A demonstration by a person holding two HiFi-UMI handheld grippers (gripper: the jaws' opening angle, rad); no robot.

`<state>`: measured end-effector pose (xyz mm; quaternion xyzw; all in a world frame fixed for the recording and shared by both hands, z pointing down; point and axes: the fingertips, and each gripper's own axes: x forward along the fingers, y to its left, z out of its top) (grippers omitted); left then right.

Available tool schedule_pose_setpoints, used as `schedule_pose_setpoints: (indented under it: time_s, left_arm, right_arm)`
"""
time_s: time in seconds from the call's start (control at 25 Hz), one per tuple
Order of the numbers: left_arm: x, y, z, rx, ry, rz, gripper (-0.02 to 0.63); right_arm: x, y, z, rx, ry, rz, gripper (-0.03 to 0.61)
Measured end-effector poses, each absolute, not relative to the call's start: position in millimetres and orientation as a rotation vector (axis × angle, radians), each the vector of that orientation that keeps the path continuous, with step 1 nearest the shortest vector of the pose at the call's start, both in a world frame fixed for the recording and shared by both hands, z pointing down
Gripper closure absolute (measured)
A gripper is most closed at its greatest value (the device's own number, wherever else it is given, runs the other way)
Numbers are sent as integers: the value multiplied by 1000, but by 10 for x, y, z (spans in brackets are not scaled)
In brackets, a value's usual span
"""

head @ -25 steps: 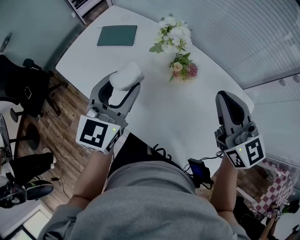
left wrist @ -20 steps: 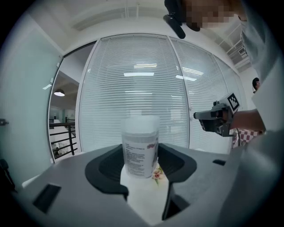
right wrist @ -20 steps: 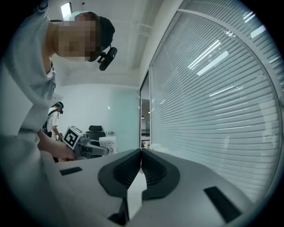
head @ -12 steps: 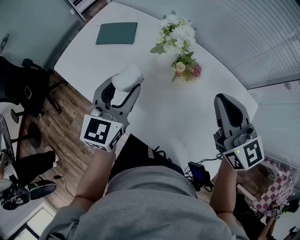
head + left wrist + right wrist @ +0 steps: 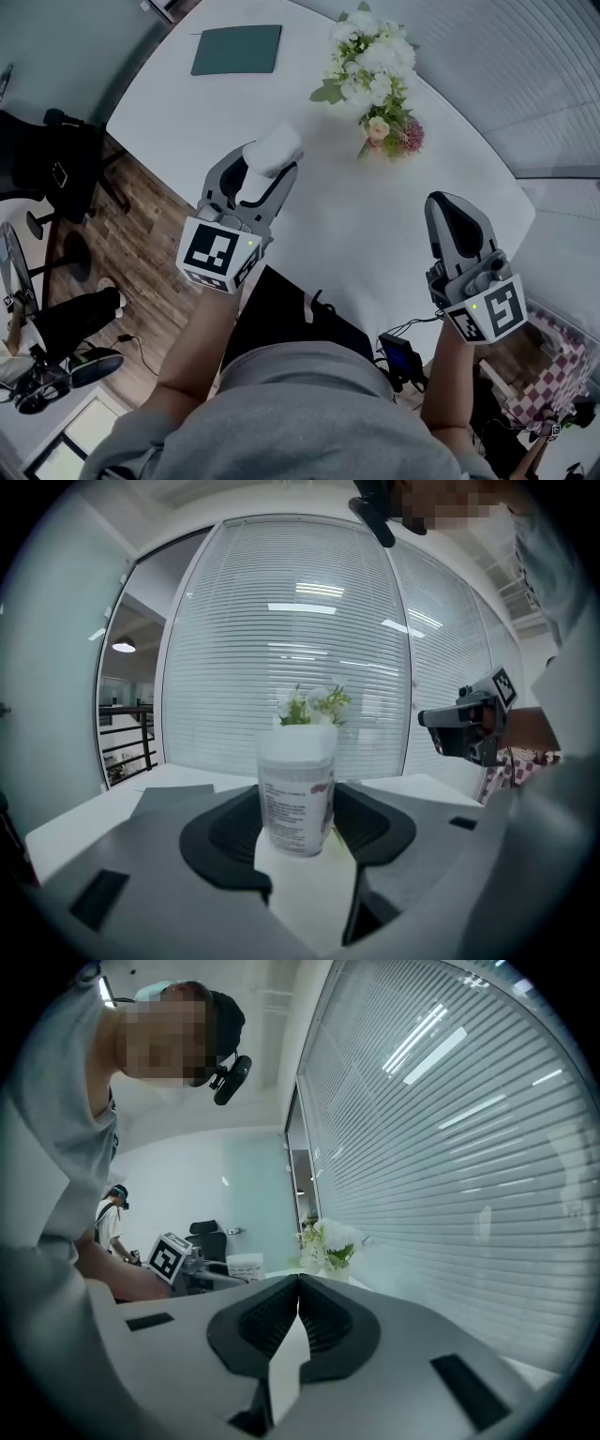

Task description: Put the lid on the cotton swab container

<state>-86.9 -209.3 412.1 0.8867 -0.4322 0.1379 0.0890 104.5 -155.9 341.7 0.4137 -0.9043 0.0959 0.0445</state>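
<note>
My left gripper (image 5: 265, 163) is shut on the cotton swab container (image 5: 274, 146), a white translucent tub with a printed label. It is held over the left part of the white table (image 5: 328, 225). In the left gripper view the container (image 5: 298, 794) stands upright between the dark pads, with the left gripper (image 5: 298, 834) closed on its lower half. Whether a lid sits on it I cannot tell. My right gripper (image 5: 450, 204) hovers over the table's right side. Its jaws meet with nothing between them, as the right gripper view (image 5: 298, 1290) shows.
A bunch of white and pink flowers (image 5: 377, 75) stands at the back of the table. A dark green folder (image 5: 236, 49) lies at the far left corner. A black office chair (image 5: 56, 169) stands on the wooden floor left of the table edge. Window blinds (image 5: 300, 667) lie beyond.
Both grippers have sunk a little toward the table. The left one, still holding the container, has shifted slightly right in the head view. The jaws stand as before.
</note>
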Motion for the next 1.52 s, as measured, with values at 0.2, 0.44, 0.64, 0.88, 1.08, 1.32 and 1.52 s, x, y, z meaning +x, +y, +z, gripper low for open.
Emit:
schedule_pose_setpoints:
  time_s: [0.2,0.44,0.64,0.88,1.08,1.32,1.52]
  left_arm:
    - [-792,-2257,4383,2608,-1282,429,377]
    - [-699,-2376,4677,2597,-1252,463,377]
    - [-684,-2438,4990,2565,-1223,501,377]
    - [-645,-2466,5428,2523,-1184,582,379]
    - [-609,-2473,5684,2494,-1156,636,379]
    - [-576,-2479,5836,2482,-1136,678,379]
    - [-531,-2479,5869,2511,-1112,738,379]
  right_arm:
    - [989,-1657,3680,1224,-2764,378,552]
    - [1030,-1795,3855,1226,-2756,424,552]
    - [1081,-1868,3978,1246,-2733,448,552]
    - [1079,-1834,4225,1239,-2707,514,552]
    - [1079,-1848,4313,1242,-2702,536,552]
    - [1106,-1838,4362,1251,-2694,552,552]
    - [1105,-1814,4379,1254,-2691,562,552]
